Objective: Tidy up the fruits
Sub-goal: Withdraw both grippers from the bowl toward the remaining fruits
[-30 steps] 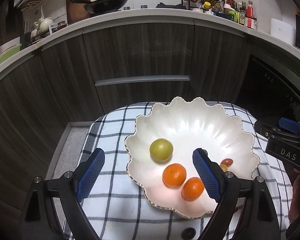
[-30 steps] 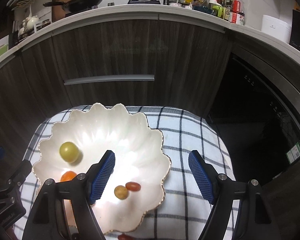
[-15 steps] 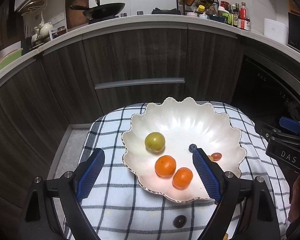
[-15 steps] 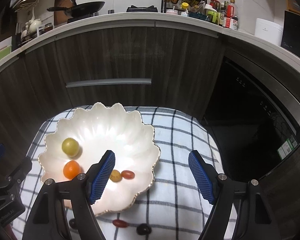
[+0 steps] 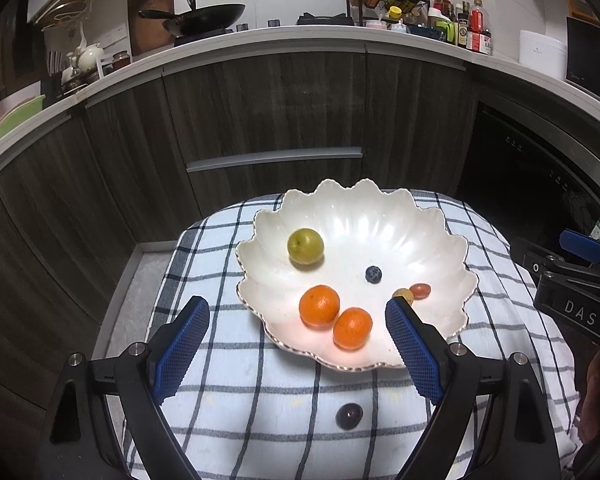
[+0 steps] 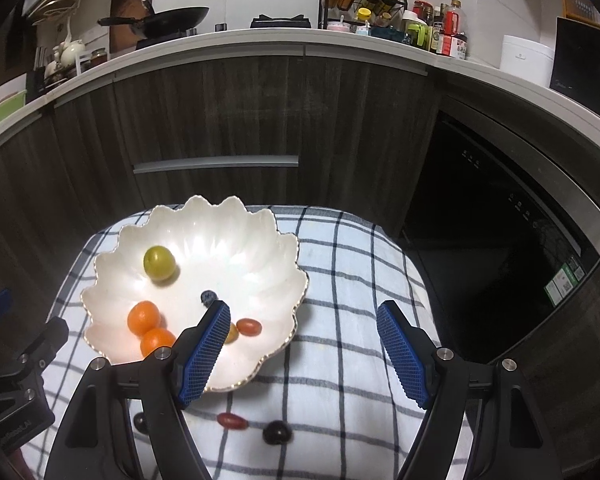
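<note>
A white scalloped bowl [image 5: 428,236] [image 6: 260,248] sits on a checked cloth. It holds a green fruit [image 5: 305,245] [image 6: 159,262], two oranges [image 5: 319,306] [image 5: 352,328], a blueberry [image 5: 373,274] [image 6: 208,297], a red cherry tomato [image 5: 420,290] [image 6: 248,326] and a yellow one [image 5: 403,294]. On the cloth in front lie a dark grape [image 5: 349,416] [image 6: 277,432] and a red tomato [image 6: 232,421]. My left gripper [image 5: 296,344] is open and empty above the bowl's near rim. My right gripper [image 6: 302,350] is open and empty over the bowl's right edge.
The checked cloth [image 5: 236,364] covers a small raised surface with drop-offs all round. Dark wood cabinets [image 5: 276,104] stand behind, a black appliance [image 6: 500,216] to the right. Another dark fruit [image 6: 141,422] lies partly hidden behind my right gripper's left finger.
Both grippers have pulled back and up from the bowl, so it looks smaller. A blueberry now lies in the bowl. Loose fruit on the cloth in front has come into view.
</note>
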`<action>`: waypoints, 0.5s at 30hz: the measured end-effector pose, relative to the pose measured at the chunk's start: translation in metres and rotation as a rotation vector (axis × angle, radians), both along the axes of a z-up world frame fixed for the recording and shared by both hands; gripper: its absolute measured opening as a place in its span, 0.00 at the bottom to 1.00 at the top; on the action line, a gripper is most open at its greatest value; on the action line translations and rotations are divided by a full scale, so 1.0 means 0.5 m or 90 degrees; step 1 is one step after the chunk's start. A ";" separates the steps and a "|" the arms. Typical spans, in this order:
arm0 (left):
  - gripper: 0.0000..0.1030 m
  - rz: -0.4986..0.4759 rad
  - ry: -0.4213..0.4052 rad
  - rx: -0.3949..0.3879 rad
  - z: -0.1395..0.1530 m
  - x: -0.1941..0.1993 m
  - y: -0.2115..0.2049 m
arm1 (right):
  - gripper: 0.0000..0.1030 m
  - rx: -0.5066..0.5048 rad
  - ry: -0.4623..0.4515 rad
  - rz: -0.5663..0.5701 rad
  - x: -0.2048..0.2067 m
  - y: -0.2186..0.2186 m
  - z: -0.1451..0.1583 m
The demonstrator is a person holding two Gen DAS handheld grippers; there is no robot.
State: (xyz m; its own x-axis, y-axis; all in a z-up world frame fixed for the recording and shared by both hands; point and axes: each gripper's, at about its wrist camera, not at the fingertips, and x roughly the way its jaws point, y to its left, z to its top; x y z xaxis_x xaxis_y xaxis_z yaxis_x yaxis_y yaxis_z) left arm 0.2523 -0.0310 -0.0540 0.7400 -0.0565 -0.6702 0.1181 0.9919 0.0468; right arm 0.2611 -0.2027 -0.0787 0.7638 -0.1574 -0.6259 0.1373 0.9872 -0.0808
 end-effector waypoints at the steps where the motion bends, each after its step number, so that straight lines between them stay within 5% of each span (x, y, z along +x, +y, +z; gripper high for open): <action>1: 0.88 -0.001 0.000 -0.001 -0.001 -0.004 0.000 | 0.74 -0.001 0.001 0.001 -0.004 0.000 -0.002; 15: 0.87 -0.026 0.007 0.001 -0.032 -0.055 0.002 | 0.74 0.003 0.011 0.004 -0.061 0.012 -0.032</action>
State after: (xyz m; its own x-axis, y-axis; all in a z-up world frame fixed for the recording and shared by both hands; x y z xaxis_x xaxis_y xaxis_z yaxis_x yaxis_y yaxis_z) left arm 0.2250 -0.0299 -0.0698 0.7295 -0.0847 -0.6787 0.1584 0.9862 0.0472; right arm 0.2305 -0.1968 -0.0948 0.7542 -0.1491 -0.6395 0.1290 0.9885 -0.0784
